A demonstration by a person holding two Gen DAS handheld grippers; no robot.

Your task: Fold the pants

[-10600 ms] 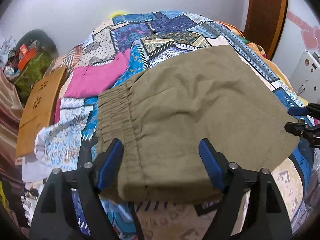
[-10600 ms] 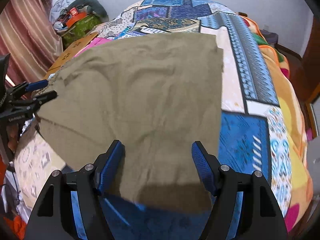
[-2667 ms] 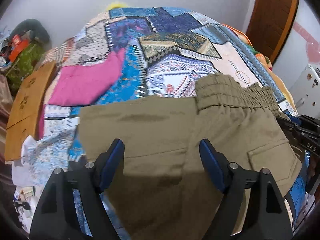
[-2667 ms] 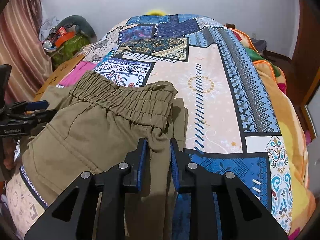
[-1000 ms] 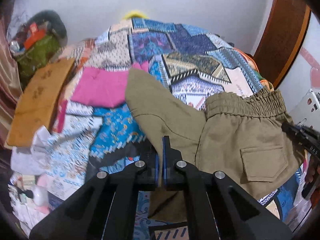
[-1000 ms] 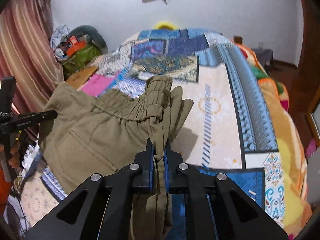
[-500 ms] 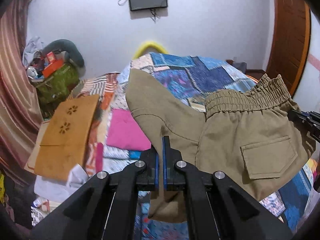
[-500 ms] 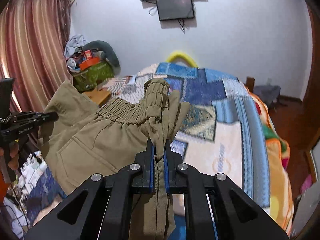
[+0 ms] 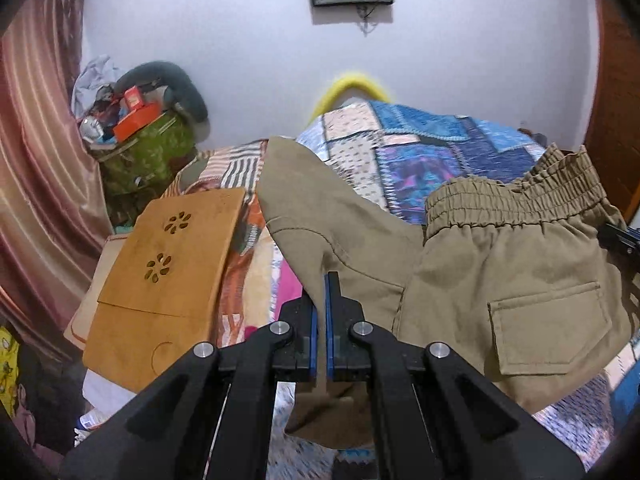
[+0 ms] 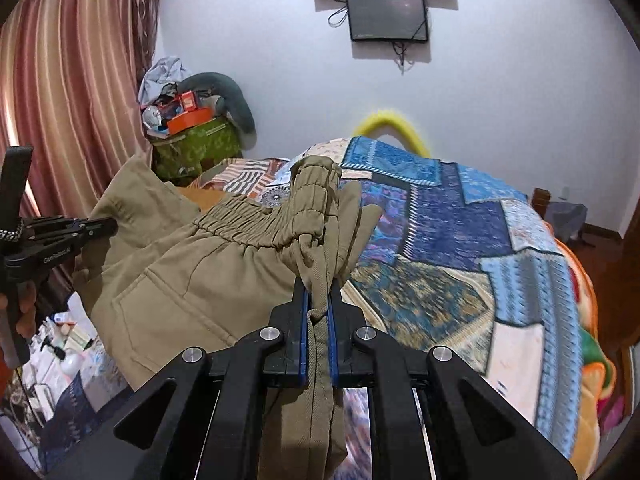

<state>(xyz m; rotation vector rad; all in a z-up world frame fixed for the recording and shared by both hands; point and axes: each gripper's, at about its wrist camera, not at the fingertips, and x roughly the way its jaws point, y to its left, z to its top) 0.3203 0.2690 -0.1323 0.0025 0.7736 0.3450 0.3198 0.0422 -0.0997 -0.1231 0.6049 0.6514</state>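
Two Grippers Holding the Pants Above the Bed

Both grippers carry the olive pants [image 9: 500, 280] lifted off the patchwork bed [image 10: 460, 240], with the fabric stretched between them.

1. Left gripper [image 9: 325, 280]: its blue-padded fingers [image 9: 313, 328] are pressed together on a thin edge of the pant leg. A loose end of the leg hangs below the fingers.
2. Right gripper [image 10: 318, 292]: its fingers [image 10: 304, 320] pinch a bunched fold of fabric just below the elastic waistband [image 10: 248, 224]. The remaining cloth hangs down between the finger arms.
3. Garment position: in the left wrist view the waistband faces the far end of the bed and a back pocket [image 9: 548, 328] faces the camera.

Surroundings: a wooden board [image 9: 160, 272] lies beside the bed's left edge. A green bag [image 10: 196, 148] stands in the corner by the curtain [image 10: 68, 80]. A screen [image 10: 386, 16] is mounted on the far wall.
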